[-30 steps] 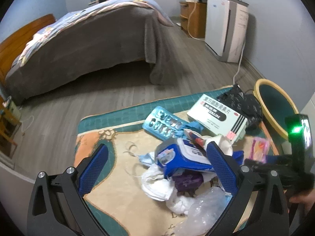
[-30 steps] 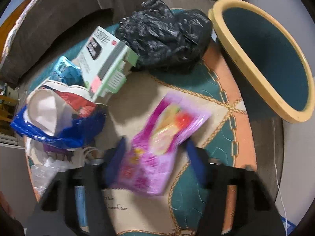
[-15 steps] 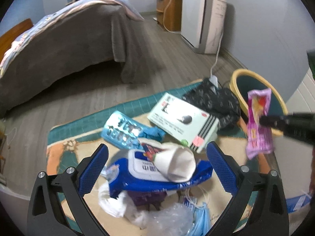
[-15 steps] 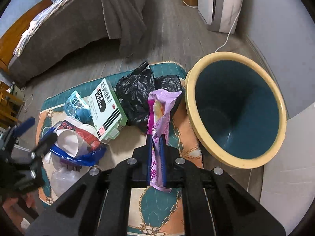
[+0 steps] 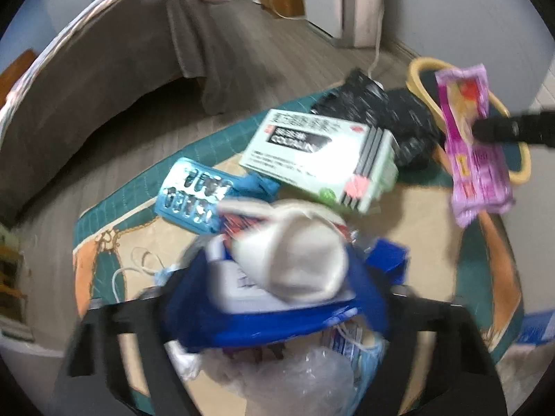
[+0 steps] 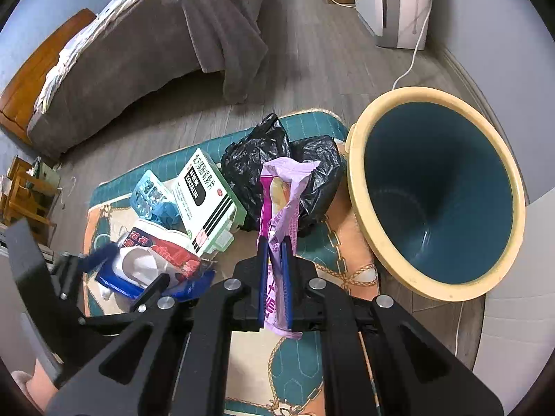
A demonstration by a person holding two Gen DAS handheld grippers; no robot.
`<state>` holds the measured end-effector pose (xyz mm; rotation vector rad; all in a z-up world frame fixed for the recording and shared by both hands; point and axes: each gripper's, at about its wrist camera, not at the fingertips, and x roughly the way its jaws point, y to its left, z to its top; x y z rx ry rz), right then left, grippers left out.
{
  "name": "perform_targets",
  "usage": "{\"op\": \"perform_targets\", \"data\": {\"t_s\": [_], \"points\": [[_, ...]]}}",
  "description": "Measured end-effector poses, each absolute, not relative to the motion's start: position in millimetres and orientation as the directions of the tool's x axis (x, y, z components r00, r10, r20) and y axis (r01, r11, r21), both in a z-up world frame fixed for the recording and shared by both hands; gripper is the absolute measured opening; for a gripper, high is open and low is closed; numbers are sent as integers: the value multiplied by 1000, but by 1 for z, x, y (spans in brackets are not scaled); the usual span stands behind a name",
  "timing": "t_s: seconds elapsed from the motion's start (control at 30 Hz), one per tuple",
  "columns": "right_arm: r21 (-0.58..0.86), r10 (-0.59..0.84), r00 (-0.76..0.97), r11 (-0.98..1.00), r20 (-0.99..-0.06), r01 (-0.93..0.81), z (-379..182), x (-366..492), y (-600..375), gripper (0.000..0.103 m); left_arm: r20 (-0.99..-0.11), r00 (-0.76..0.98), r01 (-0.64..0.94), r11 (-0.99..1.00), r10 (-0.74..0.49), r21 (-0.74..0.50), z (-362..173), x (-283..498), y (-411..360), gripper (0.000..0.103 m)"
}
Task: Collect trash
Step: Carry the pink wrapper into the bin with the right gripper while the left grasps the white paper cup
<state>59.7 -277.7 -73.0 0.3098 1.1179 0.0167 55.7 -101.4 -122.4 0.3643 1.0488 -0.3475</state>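
My right gripper (image 6: 274, 242) is shut on a pink snack wrapper (image 6: 282, 190) and holds it in the air left of the yellow-rimmed teal bin (image 6: 437, 187); the wrapper also shows in the left wrist view (image 5: 475, 145). My left gripper (image 5: 274, 277) is down over the trash pile, its blue fingers (image 5: 187, 287) either side of a white paper cup (image 5: 295, 253) and a blue wipes pack (image 5: 277, 315). Motion blur hides whether the fingers grip them. A green-and-white box (image 5: 319, 152), a blue blister pack (image 5: 194, 190) and a black plastic bag (image 6: 277, 173) lie on the rug.
The trash lies on a teal and orange rug (image 6: 312, 364) on a wooden floor. A bed with a brown cover (image 6: 156, 52) stands at the back left. A white appliance (image 6: 392, 0) with a trailing cord stands by the back wall. A wooden shelf (image 6: 24, 194) is at the far left.
My right gripper closed on the pink wrapper and lifted it off the rug toward the bin. My left gripper moved forward and down onto the cup and wipes pack.
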Motion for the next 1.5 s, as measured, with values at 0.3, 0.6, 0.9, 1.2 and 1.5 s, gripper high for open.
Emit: {"op": "perform_targets", "data": {"t_s": [0.3,0.6,0.9,1.2,1.5], "points": [[269,186,471,957,-862,114,-62,61,-272,7,-872,471,423,901,-131,93,-107,50,-82,46],[227,138,535,968,-833,104,-28,57,-296,7,-781,591,423,902,-204,84,-54,44,-84,46],[66,-80,577,972,-813,227,-7,54,-369,7,-683,645,507,861,-342,48,-2,31,-133,46],[32,-151,519,945,-841,326,-44,56,-414,7,-706,567,634,772,-424,45,-10,47,-239,46],[75,-157,493,905,-856,418,-64,45,-453,7,-737,485,709,705,-470,17,-43,58,-320,47]]}}
